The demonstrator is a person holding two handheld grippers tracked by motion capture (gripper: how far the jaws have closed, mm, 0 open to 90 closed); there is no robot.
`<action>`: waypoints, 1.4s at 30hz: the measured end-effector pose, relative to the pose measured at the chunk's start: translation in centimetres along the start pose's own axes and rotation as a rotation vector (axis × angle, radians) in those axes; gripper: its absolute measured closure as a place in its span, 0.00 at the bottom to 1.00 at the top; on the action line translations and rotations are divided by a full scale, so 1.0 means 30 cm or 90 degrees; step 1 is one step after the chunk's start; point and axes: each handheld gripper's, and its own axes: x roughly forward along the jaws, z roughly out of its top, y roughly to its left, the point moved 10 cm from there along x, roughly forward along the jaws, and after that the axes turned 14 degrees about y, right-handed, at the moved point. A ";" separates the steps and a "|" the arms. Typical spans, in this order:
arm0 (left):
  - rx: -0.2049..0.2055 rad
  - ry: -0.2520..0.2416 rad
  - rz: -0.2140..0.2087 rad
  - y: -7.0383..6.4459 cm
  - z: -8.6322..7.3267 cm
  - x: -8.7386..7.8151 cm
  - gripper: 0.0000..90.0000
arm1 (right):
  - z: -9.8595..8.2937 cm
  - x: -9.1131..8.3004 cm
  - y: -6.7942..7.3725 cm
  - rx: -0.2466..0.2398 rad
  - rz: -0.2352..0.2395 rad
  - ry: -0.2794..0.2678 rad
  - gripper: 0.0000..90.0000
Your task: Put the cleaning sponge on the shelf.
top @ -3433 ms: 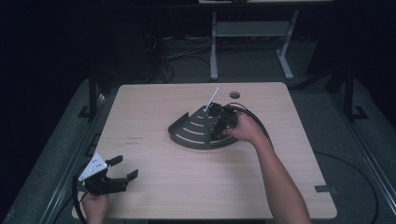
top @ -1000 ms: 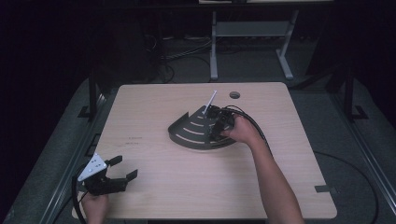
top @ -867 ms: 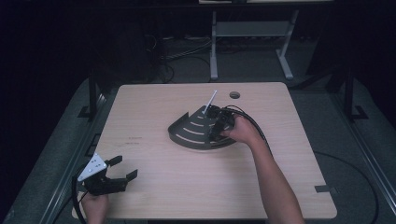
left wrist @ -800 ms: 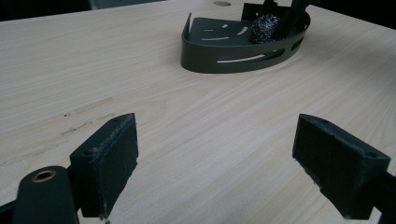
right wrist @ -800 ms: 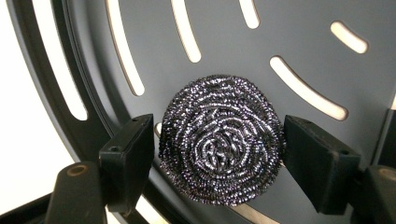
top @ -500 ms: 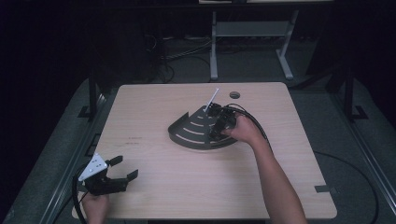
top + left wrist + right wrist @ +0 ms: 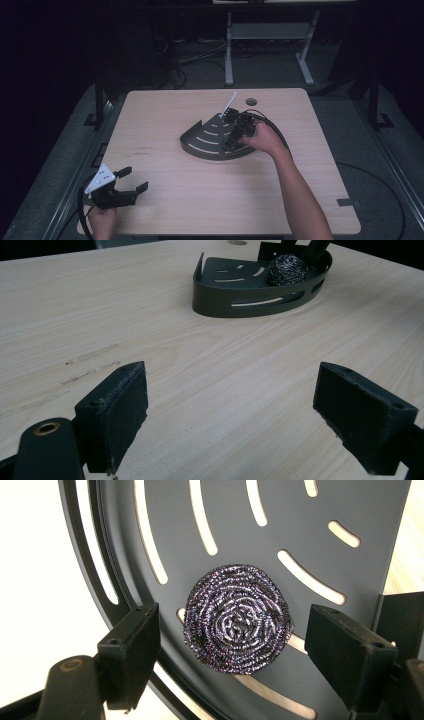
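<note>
Wooden table [image 7: 190, 200] carries an unlabelled slotted tray [image 7: 350, 510] holding a scourer [image 7: 237, 617] between the right gripper [image 7: 232, 650]'s wide jaws.

High view looked forward and down over the table [image 7: 200, 200]. Left gripper view sat low, facing the far-off tray [image 7: 235, 295] (shared); right gripper view hovered close above it.

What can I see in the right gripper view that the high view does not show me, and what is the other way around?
Right gripper view: the steel scourer lying between the open right tongs. High view: the wooden table, the open left tongs at its near left corner, and the person's arm. Both: the dark slotted tray.
</note>
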 end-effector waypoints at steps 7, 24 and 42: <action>-0.001 0.001 0.000 0.001 0.002 0.004 0.15 | -0.007 -0.015 0.002 -0.003 0.000 -0.006 0.24; 0.003 0.002 -0.001 -0.002 0.002 0.006 0.15 | -0.040 -0.038 0.000 0.006 0.001 -0.026 0.23; 0.006 0.003 -0.002 -0.005 0.002 0.006 0.15 | -0.078 -0.067 0.025 0.001 -0.004 -0.037 0.22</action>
